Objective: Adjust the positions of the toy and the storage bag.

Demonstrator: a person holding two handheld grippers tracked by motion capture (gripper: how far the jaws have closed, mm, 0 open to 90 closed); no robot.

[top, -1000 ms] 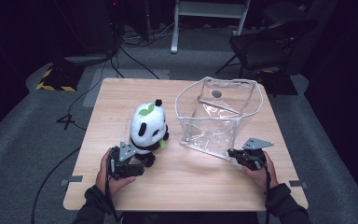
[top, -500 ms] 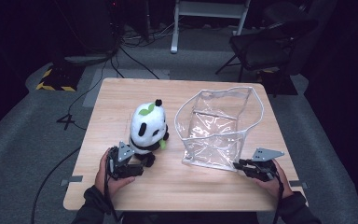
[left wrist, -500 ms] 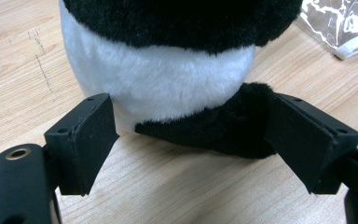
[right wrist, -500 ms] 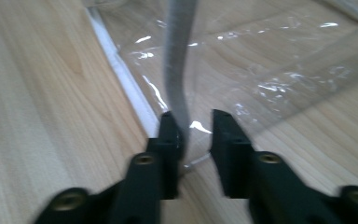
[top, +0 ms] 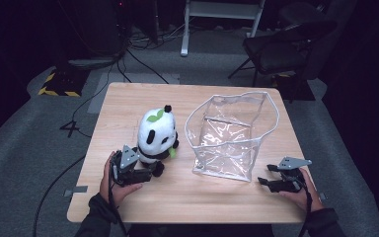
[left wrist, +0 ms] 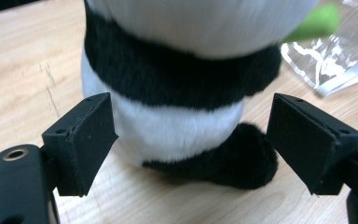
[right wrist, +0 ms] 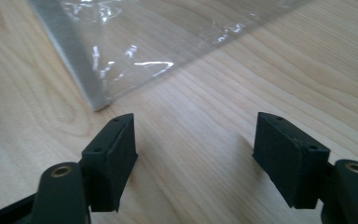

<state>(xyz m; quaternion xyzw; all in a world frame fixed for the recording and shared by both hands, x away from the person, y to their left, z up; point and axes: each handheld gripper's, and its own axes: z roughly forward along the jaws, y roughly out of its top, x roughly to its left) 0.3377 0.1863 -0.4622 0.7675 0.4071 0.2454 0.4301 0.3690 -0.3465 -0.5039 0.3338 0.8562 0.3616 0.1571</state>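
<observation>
panda (left wrist: 177,121) between left tool (left wrist: 191,149) pads, seemingly untouched

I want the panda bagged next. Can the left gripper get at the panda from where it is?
Probably yes: the left gripper stands open with the panda right between its jaws, nothing in the way.
</observation>
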